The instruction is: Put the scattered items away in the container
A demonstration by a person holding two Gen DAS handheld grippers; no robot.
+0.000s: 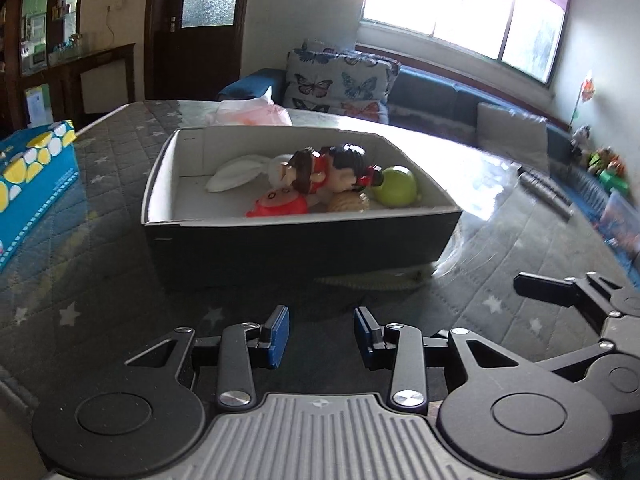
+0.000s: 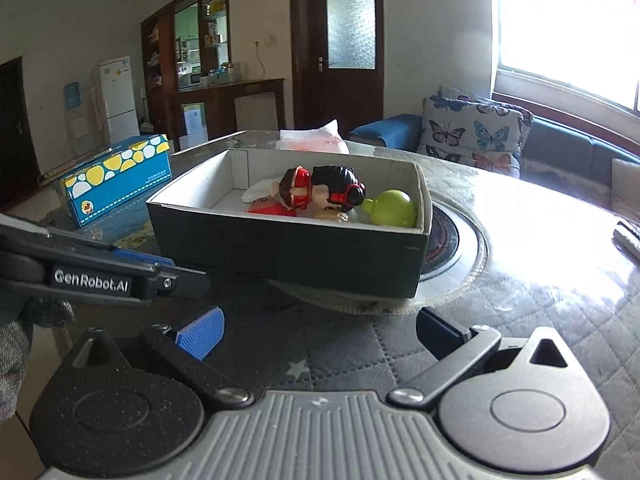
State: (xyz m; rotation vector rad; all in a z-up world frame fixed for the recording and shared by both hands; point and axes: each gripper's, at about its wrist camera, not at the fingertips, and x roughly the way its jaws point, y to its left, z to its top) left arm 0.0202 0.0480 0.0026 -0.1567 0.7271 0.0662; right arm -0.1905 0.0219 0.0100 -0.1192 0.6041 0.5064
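**Both grippers empty, toys lying in the box**

The left gripper (image 1: 322, 334) sits low over the bench (image 1: 500, 312) with its blue-padded fingers (image 1: 279, 334) parted by a moderate gap and nothing between them. The right gripper (image 2: 320, 334) is spread wider, one blue pad (image 2: 204, 336) and one dark finger well apart, and likewise holds nothing. Seen from the left wrist, part of the right gripper's linkage lies to the right of the left one; seen from the right wrist, the left gripper's body crosses in from the left, just short of the box.

Directly ahead of both grippers stands the container, an open cardboard box (image 1: 304, 248), dark outside and pale inside. It rests on a round mat whose edge shows beneath its near corner. Inside, toward the far right of the box as viewed from the left gripper, lie a green round toy (image 1: 396, 186), two dolls with dark hair and red trim (image 1: 332, 168), a red-orange toy (image 1: 280, 202), a tan item (image 1: 348, 202) and a white long-eared plush (image 1: 240, 172). They touch one another in a cluster.

Left of the left gripper and beyond it sits a blue tissue box with yellow and white spots (image 1: 32, 184). Behind the container lies a pale plastic bag (image 1: 250, 112). Further ahead is a sofa with a butterfly cushion (image 1: 340, 84).
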